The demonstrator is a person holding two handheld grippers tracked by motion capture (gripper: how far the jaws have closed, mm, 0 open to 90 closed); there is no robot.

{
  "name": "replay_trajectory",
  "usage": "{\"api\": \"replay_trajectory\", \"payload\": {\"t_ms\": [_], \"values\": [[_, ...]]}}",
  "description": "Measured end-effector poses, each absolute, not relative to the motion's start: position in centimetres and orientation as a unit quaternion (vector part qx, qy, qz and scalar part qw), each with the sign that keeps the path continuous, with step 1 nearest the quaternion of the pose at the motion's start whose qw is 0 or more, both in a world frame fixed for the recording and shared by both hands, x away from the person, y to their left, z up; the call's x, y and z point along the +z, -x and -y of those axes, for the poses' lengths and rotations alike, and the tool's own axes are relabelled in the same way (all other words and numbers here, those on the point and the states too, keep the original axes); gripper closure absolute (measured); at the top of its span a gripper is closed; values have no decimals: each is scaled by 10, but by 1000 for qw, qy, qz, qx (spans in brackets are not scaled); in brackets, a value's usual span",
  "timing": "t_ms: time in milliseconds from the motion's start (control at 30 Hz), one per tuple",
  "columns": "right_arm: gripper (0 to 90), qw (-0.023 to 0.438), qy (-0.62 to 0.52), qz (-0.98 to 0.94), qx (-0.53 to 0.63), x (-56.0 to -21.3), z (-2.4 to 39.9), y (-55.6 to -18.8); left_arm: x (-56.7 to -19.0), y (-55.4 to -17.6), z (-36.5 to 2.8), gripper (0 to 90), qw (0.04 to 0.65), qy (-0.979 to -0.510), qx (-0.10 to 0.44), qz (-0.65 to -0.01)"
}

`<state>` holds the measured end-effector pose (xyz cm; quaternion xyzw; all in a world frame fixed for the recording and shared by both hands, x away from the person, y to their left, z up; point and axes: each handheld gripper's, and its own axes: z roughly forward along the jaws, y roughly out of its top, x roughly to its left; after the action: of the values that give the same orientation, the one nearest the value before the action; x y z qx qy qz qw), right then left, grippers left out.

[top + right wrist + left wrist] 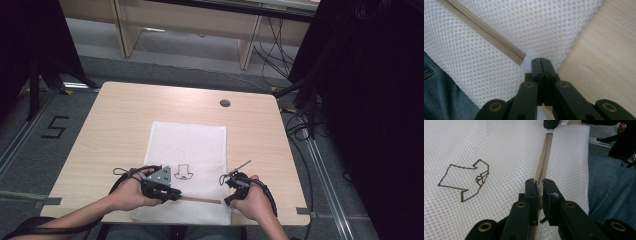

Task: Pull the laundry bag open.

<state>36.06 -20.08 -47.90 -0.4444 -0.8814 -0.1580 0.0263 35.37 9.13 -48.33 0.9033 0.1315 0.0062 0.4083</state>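
Note:
A white mesh bag (189,150) lies flat on the table, a small brown outline drawing (466,178) on its top face. A beige zipper (545,152) runs along its near edge. My left gripper (539,183) is shut on the zipper at its left part, the beige band pinched between the two jaws. What the pads hold there is partly hidden. My right gripper (540,61) is shut on the bag at the zipper's right end, beside the white tab (526,62). In the high view, the left gripper (175,195) and right gripper (229,200) face each other along the zipper (200,200).
The wooden table (120,130) has a round cable hole (225,103) at the back. The bag's near edge hangs over the table's front, above blue jeans (611,190). Dark curtains and cables (300,125) stand to the right; floor rails run on both sides.

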Motion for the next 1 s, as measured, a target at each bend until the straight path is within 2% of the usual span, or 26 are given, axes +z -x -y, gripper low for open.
{"api": "replay_trajectory", "payload": {"t_ms": [400,1000], "values": [[900,31,447,880,-156,-479,201,-361,-482,-355,-108,826,413,-900,3,-144],[900,30,447,880,-157,-479,201,-361,-482,-354,-112,825,402,-905,16,-138]]}}
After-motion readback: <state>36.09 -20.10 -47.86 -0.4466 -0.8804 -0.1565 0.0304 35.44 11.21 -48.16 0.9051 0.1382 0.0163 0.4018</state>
